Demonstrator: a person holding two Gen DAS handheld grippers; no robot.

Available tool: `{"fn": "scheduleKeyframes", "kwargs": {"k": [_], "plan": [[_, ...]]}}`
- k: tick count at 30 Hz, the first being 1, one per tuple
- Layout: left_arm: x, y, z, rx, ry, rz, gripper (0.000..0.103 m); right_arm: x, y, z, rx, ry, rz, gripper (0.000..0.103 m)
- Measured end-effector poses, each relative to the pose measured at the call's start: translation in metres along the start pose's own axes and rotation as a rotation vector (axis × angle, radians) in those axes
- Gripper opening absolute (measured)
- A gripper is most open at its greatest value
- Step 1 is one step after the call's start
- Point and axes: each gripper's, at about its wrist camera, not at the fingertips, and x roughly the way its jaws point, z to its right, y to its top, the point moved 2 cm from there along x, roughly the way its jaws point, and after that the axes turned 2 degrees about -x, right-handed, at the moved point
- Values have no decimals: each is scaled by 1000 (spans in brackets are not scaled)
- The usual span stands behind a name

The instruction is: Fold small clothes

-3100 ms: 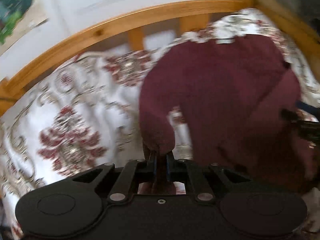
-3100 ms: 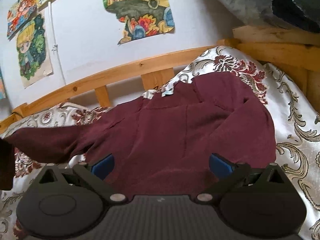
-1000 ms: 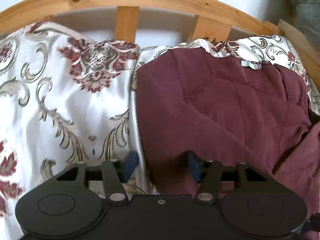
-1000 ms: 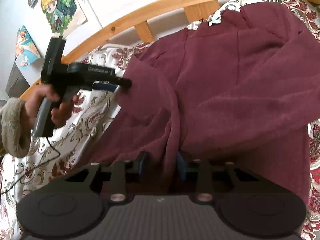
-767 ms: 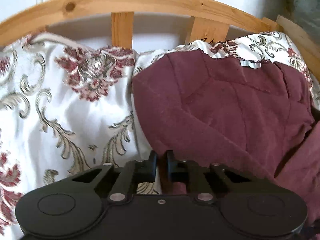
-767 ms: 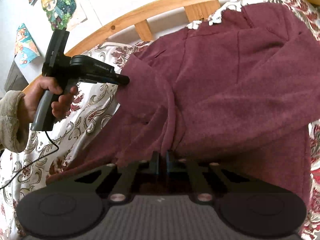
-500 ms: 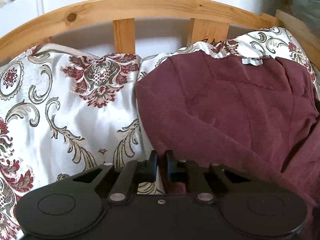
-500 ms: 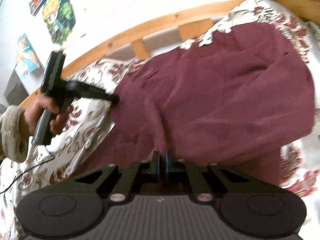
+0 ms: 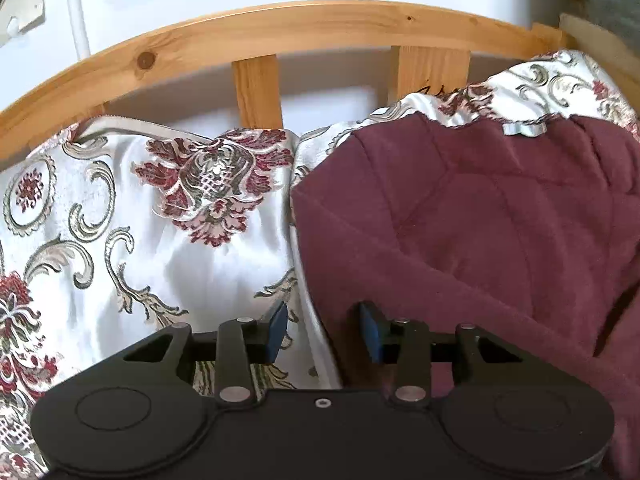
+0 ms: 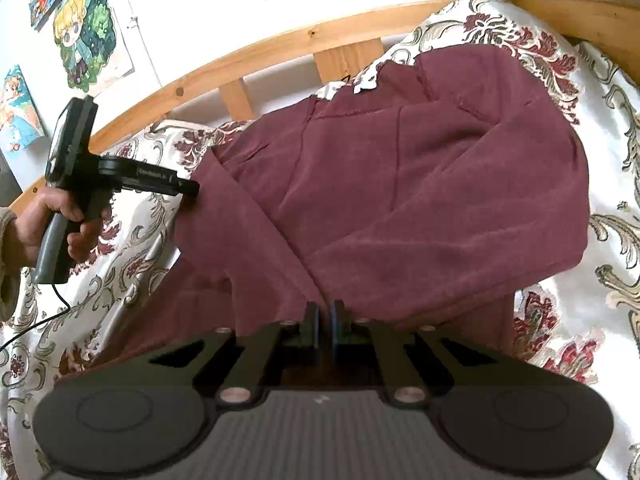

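Note:
A maroon sweater (image 9: 480, 240) lies spread on a floral bedspread (image 9: 120, 240), its sleeves folded across the body. My left gripper (image 9: 323, 332) is at the sweater's left edge. Its jaws are opening, and the edge of the cloth lies loose between the blue pads (image 9: 276, 330). In the right wrist view the left gripper (image 10: 190, 191) touches the sweater (image 10: 400, 200) at its left side, held by a hand (image 10: 60, 216). My right gripper (image 10: 325, 326) is shut on a fold of the sweater near its lower edge.
A curved wooden bed rail (image 9: 280, 28) with slats runs along the far side against a white wall. Cartoon posters (image 10: 84, 48) hang on the wall. A thin cable (image 10: 40, 320) trails from the left tool over the bedspread (image 10: 600, 240). Wooden boards (image 10: 580, 12) stand at the far right.
The left gripper closed on the sweater's left edge, then opened again. The right gripper shut on the fold and pulled back a little, so the sweater looks farther off.

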Motion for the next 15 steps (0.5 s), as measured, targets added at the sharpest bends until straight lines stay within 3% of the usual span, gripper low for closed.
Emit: {"fn": "scheduleKeyframes", "kwargs": {"k": [3,6,11,13,15], "plan": [[6,4,1,16,54,0,45,-1,2,2,5,-19,16,8],[7,10,-3,-10,63,13,45,3,0,3,10,-18,1,10],[1,12,-12,-64,19,47,50,3,-1,-3,-20,-1,-16,37],[1,10,-10,-46,29,43,50,3,-1,-5,-41,-6,-26,35],[1,6,-9,-29,38,38,50,6,-2,-6,-57,-20,-42,18]]}}
